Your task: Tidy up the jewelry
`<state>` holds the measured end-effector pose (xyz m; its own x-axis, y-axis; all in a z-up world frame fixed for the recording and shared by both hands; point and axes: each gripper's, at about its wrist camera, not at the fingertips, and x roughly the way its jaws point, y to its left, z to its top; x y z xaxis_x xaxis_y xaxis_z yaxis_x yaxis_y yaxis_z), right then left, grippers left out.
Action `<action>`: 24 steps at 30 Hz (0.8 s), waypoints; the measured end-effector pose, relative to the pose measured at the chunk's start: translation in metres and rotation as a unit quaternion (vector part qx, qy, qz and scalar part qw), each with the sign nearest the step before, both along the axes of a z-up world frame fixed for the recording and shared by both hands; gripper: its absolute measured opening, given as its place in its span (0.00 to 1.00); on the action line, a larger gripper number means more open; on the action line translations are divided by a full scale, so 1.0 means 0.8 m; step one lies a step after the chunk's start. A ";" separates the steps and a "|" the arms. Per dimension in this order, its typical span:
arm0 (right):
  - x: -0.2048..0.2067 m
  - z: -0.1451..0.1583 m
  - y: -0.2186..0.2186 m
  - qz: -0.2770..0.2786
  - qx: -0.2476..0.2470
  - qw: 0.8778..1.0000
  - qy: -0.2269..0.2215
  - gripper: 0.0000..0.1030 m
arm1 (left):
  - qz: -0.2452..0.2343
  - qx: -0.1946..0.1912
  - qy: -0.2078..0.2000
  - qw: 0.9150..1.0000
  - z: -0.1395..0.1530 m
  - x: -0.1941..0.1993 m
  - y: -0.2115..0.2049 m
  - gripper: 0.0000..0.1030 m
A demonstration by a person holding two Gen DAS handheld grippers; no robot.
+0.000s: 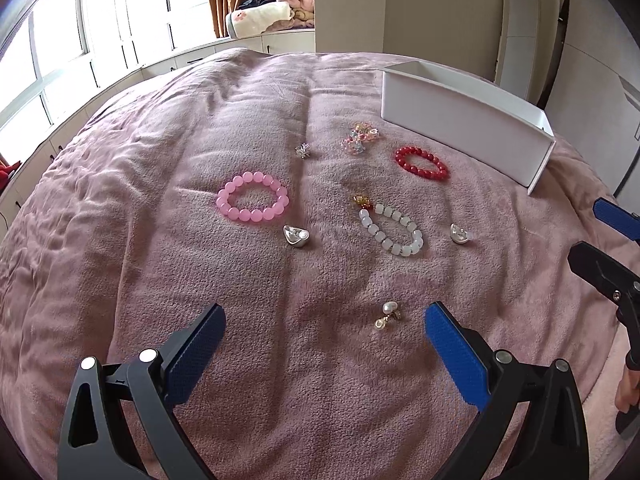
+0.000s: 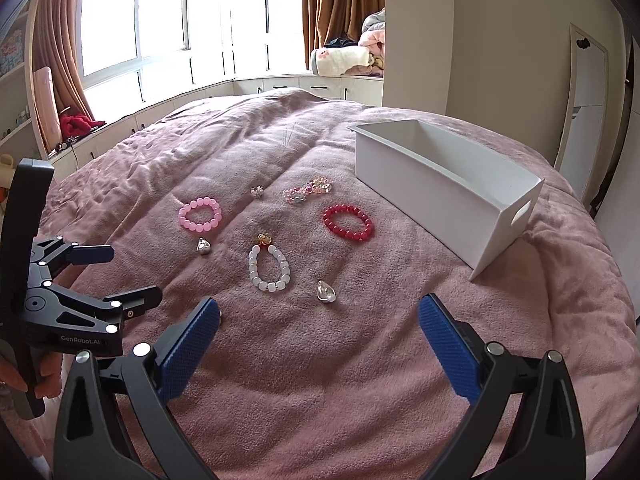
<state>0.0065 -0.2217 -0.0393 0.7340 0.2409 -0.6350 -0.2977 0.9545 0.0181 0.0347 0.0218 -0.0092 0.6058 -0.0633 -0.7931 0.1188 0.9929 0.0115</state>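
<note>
Nearest you, the left gripper (image 1: 324, 322) and right gripper (image 2: 319, 312) both hang empty with jaws spread wide over the pink blanket (image 1: 160, 280), nothing lifted yet, so work left to right: pink bracelet (image 1: 253, 197), white bracelet (image 1: 391, 229), red bracelet (image 1: 421, 162), each pinched across one strand of beads and dropped over the near wall of the white box (image 2: 440, 184) at far right. Pearl earring (image 1: 387, 314) sits just beside your left gripper's right pad, so grab it low, since plush pile may swallow it. Box floor is hidden behind its wall, the small silver pieces and clear bead cluster (image 1: 360, 138) are too small to identify, and the right gripper is cut off at the left view's edge.
</note>
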 end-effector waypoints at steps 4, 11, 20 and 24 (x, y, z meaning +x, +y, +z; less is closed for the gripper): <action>0.039 -0.002 0.004 0.001 -0.004 1.000 0.019 0.96 | 0.012 0.017 0.012 1.000 -0.006 0.023 0.006 0.98; 0.116 0.006 0.015 0.050 -0.039 0.998 0.017 0.90 | 0.003 0.068 0.043 0.997 0.008 0.078 0.029 0.98; 0.213 -0.015 0.008 0.084 -0.062 0.994 0.028 0.80 | -0.004 0.086 0.039 0.996 0.076 0.157 0.060 0.98; 0.247 -0.040 0.006 0.085 -0.065 0.993 0.037 0.72 | -0.020 0.104 0.041 0.994 0.055 0.184 0.056 0.98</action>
<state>0.2042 -0.2172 -0.0712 0.6392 0.2699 -0.7201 -0.4581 0.8857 -0.0747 0.1821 0.0669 0.0352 0.5383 0.0833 -0.8386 0.1680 0.9645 0.2036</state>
